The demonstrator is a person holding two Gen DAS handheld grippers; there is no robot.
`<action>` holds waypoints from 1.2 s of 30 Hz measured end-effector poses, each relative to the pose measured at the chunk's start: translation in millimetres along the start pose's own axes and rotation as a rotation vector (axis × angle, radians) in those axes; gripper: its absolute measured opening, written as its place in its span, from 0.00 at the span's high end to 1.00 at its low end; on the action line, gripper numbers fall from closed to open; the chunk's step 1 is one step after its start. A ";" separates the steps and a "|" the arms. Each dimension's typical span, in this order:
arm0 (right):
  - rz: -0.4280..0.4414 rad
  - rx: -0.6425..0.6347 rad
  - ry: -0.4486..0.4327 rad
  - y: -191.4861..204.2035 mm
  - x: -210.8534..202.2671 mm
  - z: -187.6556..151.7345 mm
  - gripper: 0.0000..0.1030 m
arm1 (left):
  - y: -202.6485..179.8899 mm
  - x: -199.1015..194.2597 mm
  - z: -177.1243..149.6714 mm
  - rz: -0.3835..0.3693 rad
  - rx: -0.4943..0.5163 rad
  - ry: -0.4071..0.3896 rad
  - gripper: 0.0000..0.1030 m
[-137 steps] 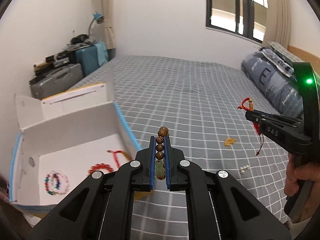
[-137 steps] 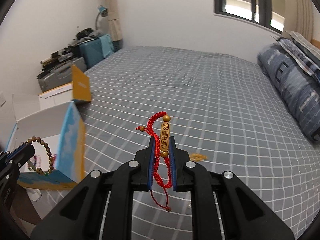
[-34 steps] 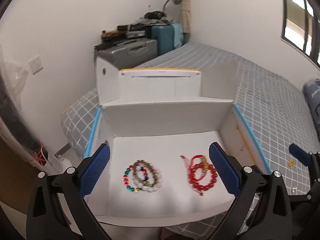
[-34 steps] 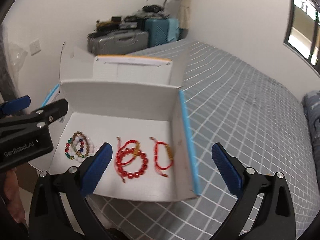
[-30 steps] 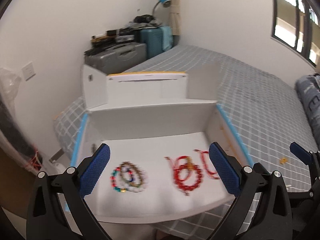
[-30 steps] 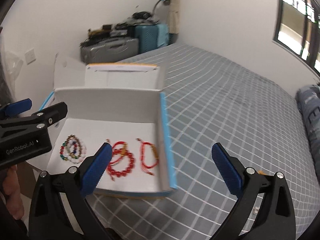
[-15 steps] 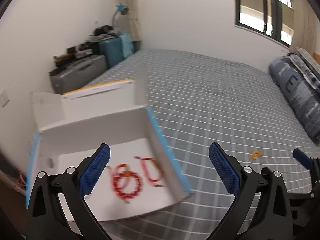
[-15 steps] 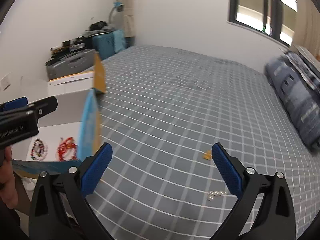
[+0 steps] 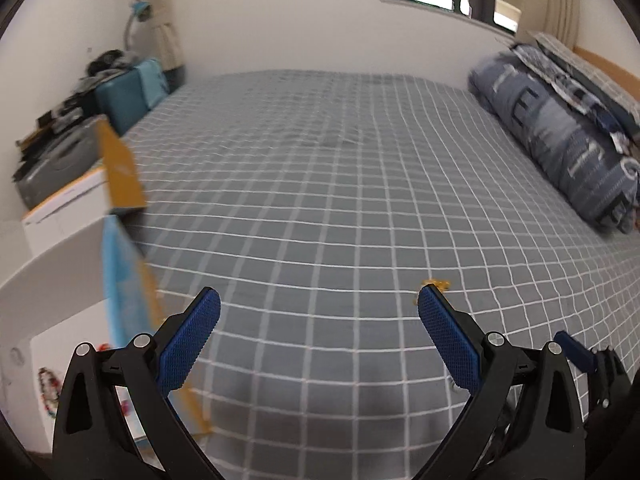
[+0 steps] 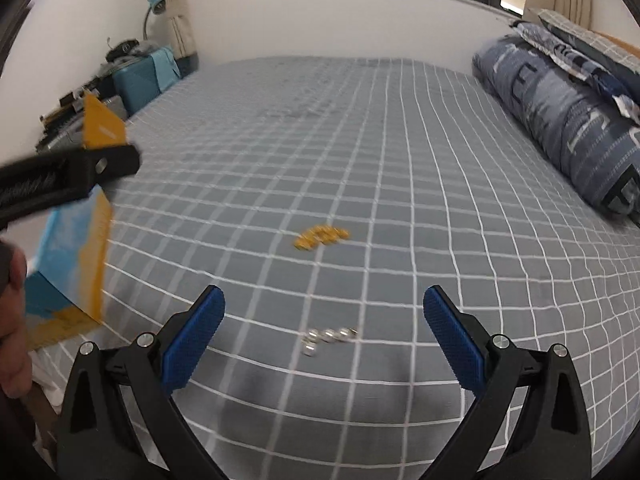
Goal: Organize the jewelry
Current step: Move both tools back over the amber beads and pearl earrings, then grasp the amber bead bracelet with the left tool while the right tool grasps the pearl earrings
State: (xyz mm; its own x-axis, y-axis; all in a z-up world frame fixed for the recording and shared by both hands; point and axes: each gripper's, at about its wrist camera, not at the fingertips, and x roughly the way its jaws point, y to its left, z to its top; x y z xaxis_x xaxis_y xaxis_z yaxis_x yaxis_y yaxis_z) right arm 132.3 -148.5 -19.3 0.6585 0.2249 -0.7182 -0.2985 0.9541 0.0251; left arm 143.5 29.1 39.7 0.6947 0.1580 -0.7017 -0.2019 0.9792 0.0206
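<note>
Both my grippers, left gripper [image 9: 319,308] and right gripper [image 10: 324,307], are spread wide and empty over the bed [image 10: 400,168]. The small silver piece [image 10: 328,337] lies just ahead of my right fingers, almost centred between them, its long axis running crosswise. The gold piece [image 10: 320,237] sits farther ahead. My right hand looks nearer both. The box [image 9: 60,280] stands off to my left.

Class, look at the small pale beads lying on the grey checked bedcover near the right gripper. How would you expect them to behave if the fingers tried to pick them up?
The pale beads look small and rounded, so they probably slip or roll if nudged. They lie on the soft bedcover, which likely dents and lets them sink. Whether they are strung together is too blurred to tell.
</note>
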 end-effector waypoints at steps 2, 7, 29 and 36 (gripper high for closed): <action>-0.003 0.008 0.023 -9.6 14.1 -7.7 0.07 | -16.9 24.5 2.5 -0.010 0.029 0.022 0.05; 0.006 0.020 0.077 -20.0 47.0 -22.9 0.07 | -48.4 89.1 3.7 -0.048 0.109 0.116 0.06; 0.037 0.039 0.174 -26.8 85.6 -34.7 0.07 | -106.1 188.7 -13.4 -0.148 0.227 0.233 0.09; 0.021 0.049 0.181 -37.5 88.4 -32.1 0.19 | -94.8 182.4 -15.4 -0.159 0.201 0.248 0.31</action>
State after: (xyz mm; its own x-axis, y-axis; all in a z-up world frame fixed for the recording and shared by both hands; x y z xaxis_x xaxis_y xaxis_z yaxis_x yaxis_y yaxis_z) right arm 179.5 -170.8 -106.1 0.5162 0.2097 -0.8304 -0.2738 0.9591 0.0720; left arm 278.7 -36.9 -101.2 0.5128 -0.0101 -0.8584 0.0525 0.9984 0.0196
